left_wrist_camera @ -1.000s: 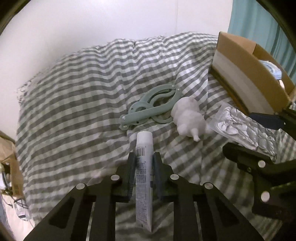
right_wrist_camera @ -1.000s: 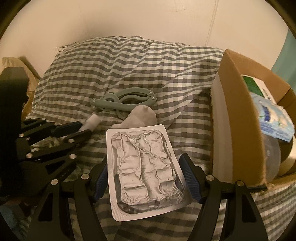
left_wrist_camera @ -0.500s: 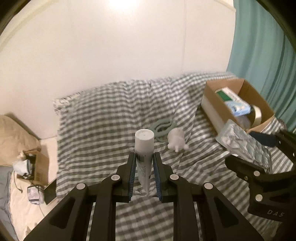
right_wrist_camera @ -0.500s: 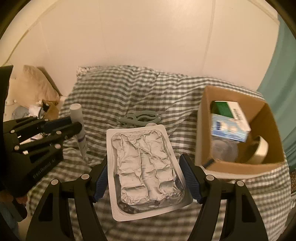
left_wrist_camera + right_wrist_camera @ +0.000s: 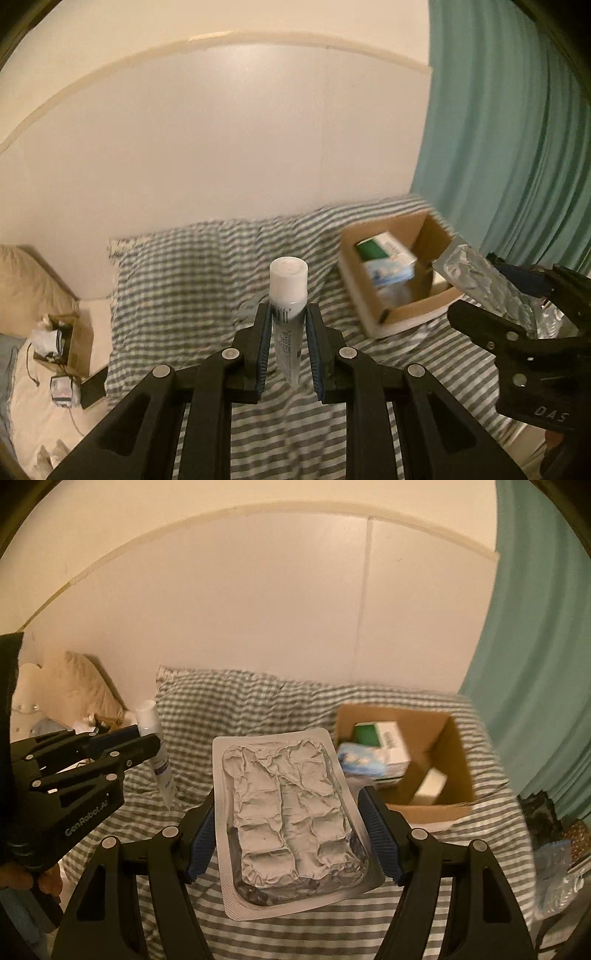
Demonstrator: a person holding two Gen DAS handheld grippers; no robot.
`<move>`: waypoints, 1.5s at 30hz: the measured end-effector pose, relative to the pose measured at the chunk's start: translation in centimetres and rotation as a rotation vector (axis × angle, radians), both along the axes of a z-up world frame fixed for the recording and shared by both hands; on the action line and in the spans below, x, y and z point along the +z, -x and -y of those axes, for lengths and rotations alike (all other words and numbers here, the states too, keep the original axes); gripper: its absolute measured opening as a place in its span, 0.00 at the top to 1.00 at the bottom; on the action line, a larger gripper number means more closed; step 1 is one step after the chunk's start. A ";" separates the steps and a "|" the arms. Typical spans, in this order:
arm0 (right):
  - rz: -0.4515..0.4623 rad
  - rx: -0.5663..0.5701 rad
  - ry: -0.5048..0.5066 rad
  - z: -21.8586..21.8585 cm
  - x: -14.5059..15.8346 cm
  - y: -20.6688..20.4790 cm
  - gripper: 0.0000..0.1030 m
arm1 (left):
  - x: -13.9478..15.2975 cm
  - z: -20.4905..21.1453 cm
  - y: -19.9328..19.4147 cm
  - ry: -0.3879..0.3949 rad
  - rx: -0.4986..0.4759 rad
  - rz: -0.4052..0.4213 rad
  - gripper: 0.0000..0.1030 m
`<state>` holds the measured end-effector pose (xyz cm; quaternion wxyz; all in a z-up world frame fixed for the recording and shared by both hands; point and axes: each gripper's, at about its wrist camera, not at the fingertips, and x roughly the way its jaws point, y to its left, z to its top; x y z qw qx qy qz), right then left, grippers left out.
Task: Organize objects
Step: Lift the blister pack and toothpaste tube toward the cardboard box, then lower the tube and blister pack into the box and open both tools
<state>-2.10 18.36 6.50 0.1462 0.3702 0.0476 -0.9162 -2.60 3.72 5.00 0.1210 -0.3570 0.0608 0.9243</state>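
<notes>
Grippers are held above a bed covered with a checked blanket [image 5: 177,280]. A white tube [image 5: 287,295] is clamped upright between the fingers of the left gripper [image 5: 288,332], cap uppermost, with its crimped end pointing down toward the blanket. In the right wrist view the same tube [image 5: 155,746] is seen at the left, tilted slightly and gripped near its upper part by the left gripper [image 5: 142,738].

A silver blister pack [image 5: 291,819] is held flat across the right gripper [image 5: 291,834], whose blue-padded fingers are pressed against the pack's two long edges; its crinkled foil side faces the camera. In the left wrist view the pack [image 5: 495,291] is seen edge-on in the right gripper [image 5: 491,291], close to the near right corner of a cardboard box [image 5: 373,302].

The box [image 5: 454,768] rests open on the blanket beside a teal curtain [image 5: 535,664]. Inside it a green-and-white carton [image 5: 380,742] and a blue-and-white packet [image 5: 362,760] are seen, somewhat blurred. A pillow [image 5: 88,690] is propped against the wall at the left.
</notes>
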 end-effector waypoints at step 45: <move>0.173 -0.081 0.036 -14.6 -6.9 24.0 0.31 | -7.3 -21.0 13.1 0.046 -0.172 0.083 0.81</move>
